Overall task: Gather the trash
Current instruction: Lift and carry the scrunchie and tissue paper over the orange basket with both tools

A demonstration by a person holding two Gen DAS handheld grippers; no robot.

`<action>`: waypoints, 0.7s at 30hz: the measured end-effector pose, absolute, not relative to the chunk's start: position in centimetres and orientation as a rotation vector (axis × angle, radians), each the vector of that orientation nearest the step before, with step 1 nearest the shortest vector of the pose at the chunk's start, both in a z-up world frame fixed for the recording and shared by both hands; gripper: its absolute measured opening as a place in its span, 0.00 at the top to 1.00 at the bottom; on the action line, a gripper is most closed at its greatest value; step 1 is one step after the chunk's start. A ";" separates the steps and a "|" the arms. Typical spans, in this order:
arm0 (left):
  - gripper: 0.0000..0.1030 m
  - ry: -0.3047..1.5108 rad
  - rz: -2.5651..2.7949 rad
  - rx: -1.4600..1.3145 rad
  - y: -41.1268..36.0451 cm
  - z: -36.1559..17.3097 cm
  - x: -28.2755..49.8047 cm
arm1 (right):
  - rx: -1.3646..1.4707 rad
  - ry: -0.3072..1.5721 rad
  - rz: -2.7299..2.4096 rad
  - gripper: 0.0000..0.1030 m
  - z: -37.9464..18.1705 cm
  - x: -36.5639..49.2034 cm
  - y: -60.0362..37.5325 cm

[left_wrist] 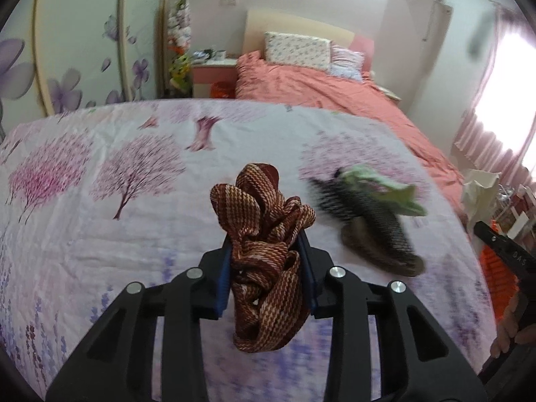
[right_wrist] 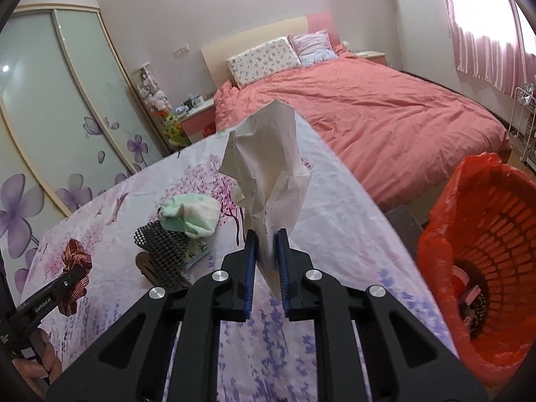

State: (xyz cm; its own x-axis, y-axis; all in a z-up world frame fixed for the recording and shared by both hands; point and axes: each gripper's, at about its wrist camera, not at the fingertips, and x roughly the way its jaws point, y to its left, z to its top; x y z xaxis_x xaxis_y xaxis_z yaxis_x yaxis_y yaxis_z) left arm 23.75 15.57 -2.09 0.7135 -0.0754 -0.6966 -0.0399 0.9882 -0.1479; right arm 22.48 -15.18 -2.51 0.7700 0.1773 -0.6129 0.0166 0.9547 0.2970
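Tissue is pinched tight in the right hand-held gripper, mid frame. Left hand-held gripper squeezes a red scarf. Orange bin sits lower right.

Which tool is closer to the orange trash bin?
The right tool. It holds the crumpled tissue just beside the orange trash bin; the left tool, gripping the red scrunchie, sits farther across the table.
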 end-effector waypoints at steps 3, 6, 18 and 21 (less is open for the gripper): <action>0.67 0.757 -0.059 -0.143 13.7 -0.9 23.2 | 0.273 0.655 0.081 0.87 -1.5 21.5 -15.5; 0.67 0.739 -0.113 -0.136 11.3 0.4 22.5 | 0.255 0.629 0.072 0.87 -0.7 20.4 -16.0; 0.67 0.719 -0.350 -0.097 1.2 2.4 20.7 | 0.278 0.563 -0.002 0.87 0.6 17.0 -20.5; 0.67 0.721 -0.416 -0.085 -1.9 2.6 20.4 | 0.280 0.552 -0.032 0.87 0.6 16.3 -21.9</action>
